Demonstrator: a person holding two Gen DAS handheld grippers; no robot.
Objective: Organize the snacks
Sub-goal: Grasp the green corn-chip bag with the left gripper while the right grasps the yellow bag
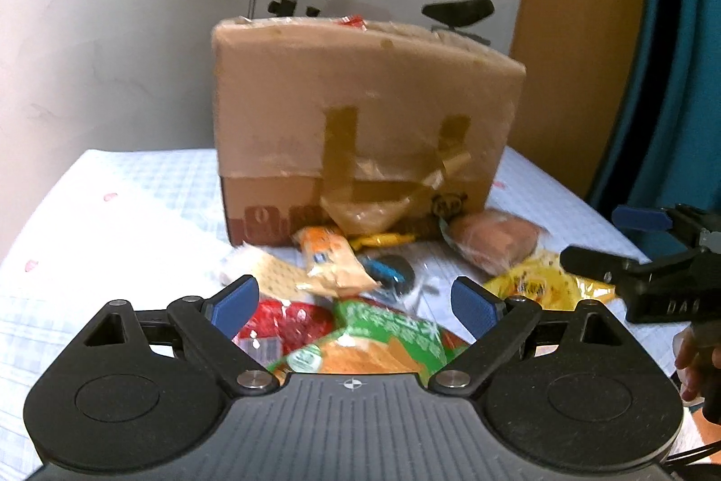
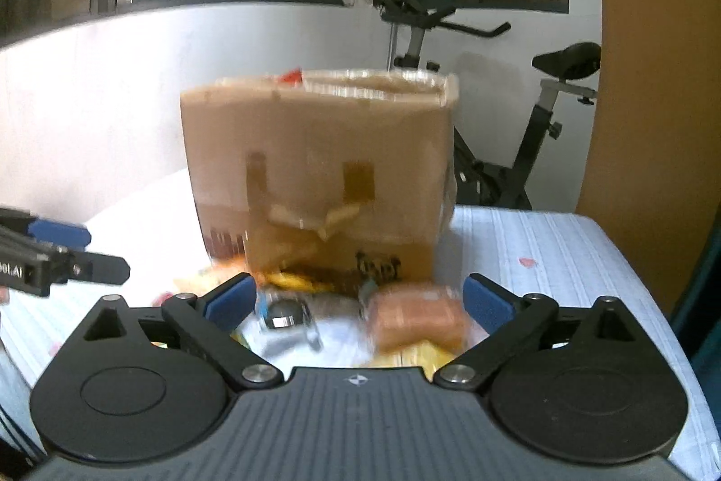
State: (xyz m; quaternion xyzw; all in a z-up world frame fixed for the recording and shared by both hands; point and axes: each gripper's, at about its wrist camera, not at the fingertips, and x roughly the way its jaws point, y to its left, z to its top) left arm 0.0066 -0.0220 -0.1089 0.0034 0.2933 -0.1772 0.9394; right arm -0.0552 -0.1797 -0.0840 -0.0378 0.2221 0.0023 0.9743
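A taped cardboard box (image 1: 360,120) (image 2: 315,174) stands on the table, with a pile of snack packets in front of it. My left gripper (image 1: 358,300) is open above a green packet (image 1: 387,332) and a red packet (image 1: 279,323); an orange packet (image 1: 329,260) lies just beyond. My right gripper (image 2: 360,303) is open over a wrapped bun (image 2: 417,321) (image 1: 493,244) and a clear packet holding a dark round thing (image 2: 288,316). A yellow packet (image 1: 536,285) lies to the right. Nothing sits between either pair of pads. Each gripper shows at the edge of the other's view.
The table wears a pale checked cloth (image 1: 112,210) with its right edge near a teal curtain (image 1: 667,52). An exercise bike (image 2: 518,129) stands behind the box, by a wooden panel (image 2: 653,98). A hand (image 1: 694,364) holds the right gripper's handle.
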